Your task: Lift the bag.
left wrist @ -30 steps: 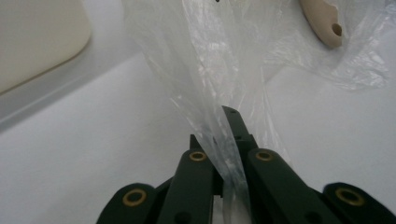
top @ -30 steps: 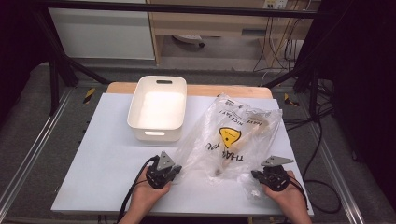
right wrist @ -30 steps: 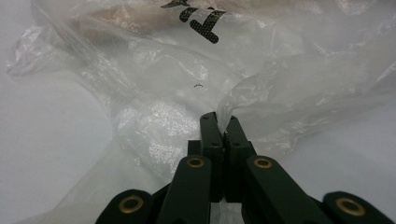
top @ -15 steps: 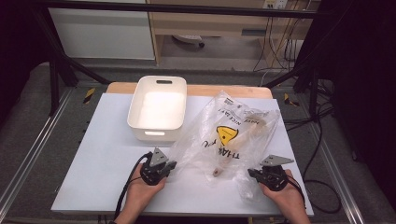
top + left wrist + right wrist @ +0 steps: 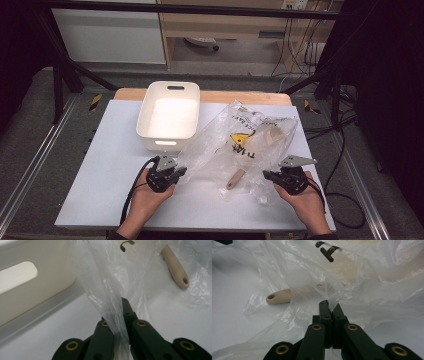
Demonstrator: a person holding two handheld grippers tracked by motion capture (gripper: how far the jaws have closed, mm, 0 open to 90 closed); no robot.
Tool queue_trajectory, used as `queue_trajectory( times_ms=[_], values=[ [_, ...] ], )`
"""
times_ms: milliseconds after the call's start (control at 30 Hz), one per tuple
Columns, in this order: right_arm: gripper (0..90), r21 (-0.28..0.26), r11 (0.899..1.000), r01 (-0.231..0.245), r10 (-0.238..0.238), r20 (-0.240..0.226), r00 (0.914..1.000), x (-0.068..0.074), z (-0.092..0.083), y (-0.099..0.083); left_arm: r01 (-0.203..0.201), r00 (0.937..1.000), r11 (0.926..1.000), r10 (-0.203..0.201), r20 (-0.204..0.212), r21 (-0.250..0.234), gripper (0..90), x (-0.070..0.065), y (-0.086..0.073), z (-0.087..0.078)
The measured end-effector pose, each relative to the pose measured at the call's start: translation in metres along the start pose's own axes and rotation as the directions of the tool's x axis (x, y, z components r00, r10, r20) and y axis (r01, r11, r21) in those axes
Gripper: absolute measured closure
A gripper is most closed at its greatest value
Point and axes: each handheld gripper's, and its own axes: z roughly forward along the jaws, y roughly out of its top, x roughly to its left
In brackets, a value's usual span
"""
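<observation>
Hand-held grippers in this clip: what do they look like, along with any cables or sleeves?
Both are black. The left hand-held gripper and the right hand-held gripper each carry a grey three-cornered plate on top. Up close, the jaws are black bars joined by brass-coloured rivets. A black cable loops from the left one; another trails from the right. No sleeves reach the forearms in view.

The white table (image 5: 100,165) bears a white bin (image 5: 170,115) and, seemingly partly lifted, a clear plastic bag (image 5: 240,145).

Thin, glossy, crinkled clear plastic bag (image 5: 240,145); smooth matt wooden handle (image 5: 235,178).
</observation>
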Motion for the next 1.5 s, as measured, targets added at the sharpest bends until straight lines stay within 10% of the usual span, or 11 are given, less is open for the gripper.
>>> queue_trajectory(
  times_ms=[833,1500],
  values=[
    [90.0,-0.019,1.0,0.0,-0.001,-0.01,0.9999,-0.005,-0.003,0.006,0.009,0.9999,0.9998,-0.009,-0.007,-0.017,90.0,0.007,0.003,-0.01],
    [90.0,-0.063,0.998,0.029,-0.027,0.035,0.999,-0.022,-0.03,0.042,-0.043,0.999,0.9985,0.043,-0.012,-0.032,90.0,0.014,0.04,-0.031]
  ],
)
